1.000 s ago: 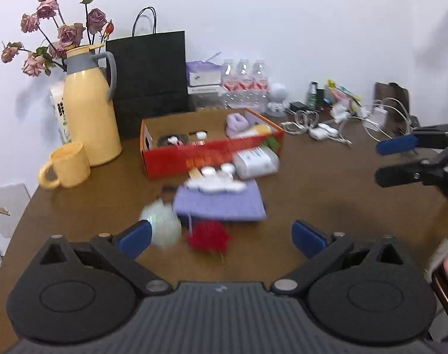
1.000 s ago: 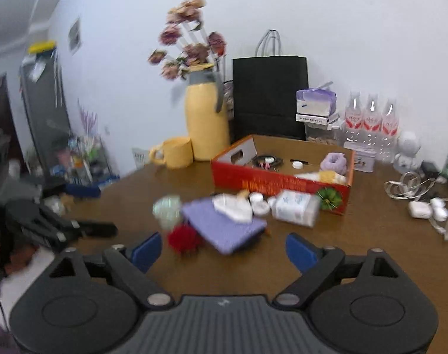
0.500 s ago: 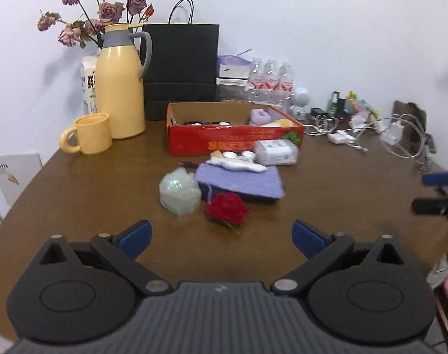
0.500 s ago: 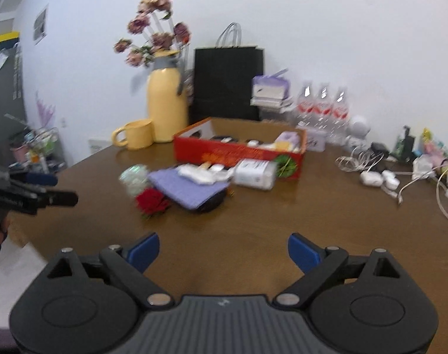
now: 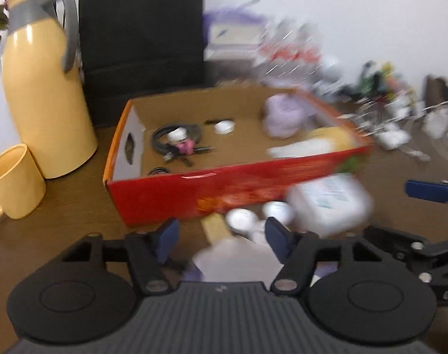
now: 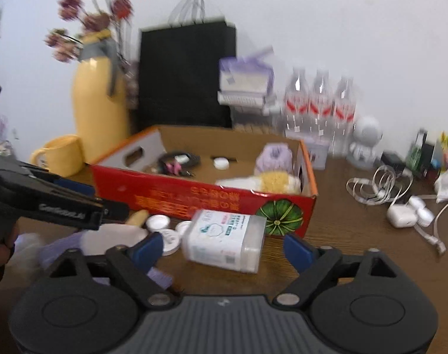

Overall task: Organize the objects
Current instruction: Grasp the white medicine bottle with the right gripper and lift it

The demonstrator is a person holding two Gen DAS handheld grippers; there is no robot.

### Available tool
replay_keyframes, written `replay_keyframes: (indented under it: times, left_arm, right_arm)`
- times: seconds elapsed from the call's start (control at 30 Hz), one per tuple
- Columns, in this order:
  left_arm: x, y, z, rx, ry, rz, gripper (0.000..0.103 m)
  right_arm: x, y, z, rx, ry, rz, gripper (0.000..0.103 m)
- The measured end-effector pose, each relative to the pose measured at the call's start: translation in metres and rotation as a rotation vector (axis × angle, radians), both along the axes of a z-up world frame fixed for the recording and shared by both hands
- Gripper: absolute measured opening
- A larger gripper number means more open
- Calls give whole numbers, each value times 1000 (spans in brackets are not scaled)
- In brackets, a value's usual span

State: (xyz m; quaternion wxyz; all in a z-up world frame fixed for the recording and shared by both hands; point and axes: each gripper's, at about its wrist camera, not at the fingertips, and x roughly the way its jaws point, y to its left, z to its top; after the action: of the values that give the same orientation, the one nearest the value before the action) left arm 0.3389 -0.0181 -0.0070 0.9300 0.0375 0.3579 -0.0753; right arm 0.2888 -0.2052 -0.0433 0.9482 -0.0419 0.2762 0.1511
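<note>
A red cardboard box [image 5: 194,188] [image 6: 194,197] lies open on the brown table, holding cables, a white cap, a purple fluffy item [image 6: 274,156] and a yellow-white item. In front of it lie a white plastic jar [image 6: 226,240] on its side, small white caps [image 6: 159,222] and a white packet on a purple cloth [image 5: 238,261]. My left gripper [image 5: 219,234] is open, its jaws partly closed, above the white packet and caps. My right gripper [image 6: 221,249] is open, its jaws either side of the jar. Both hold nothing.
A yellow thermos jug [image 5: 44,97] with flowers and a yellow mug [image 5: 13,183] stand left of the box. A black paper bag [image 6: 188,73], water bottles [image 6: 321,100], a white figurine and tangled cables [image 6: 380,185] stand behind and right.
Both grippers have moved forward to the pile in front of the box. The left jaws have narrowed. The views are blurred by motion.
</note>
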Motion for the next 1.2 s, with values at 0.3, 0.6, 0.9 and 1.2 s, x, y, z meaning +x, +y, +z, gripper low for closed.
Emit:
replay_keyframes:
  times: [0.3,0.6,0.9,1.2]
  left_arm:
    - [44,15,-37,-124,180,33,28]
    - [0,16,1,-175,42,71,13]
    - [-161,31,43,-290,-92,82,13]
    - [-232,28,-14,-305,-29,46,13]
  right_arm:
    - [55,18,-32,-2,59,-13,85]
    - [38,19,-26,0,44,13,83]
    - [-88,-16,23,149,-56,110,84]
    - [-178,-2,-1,136,37,142,83]
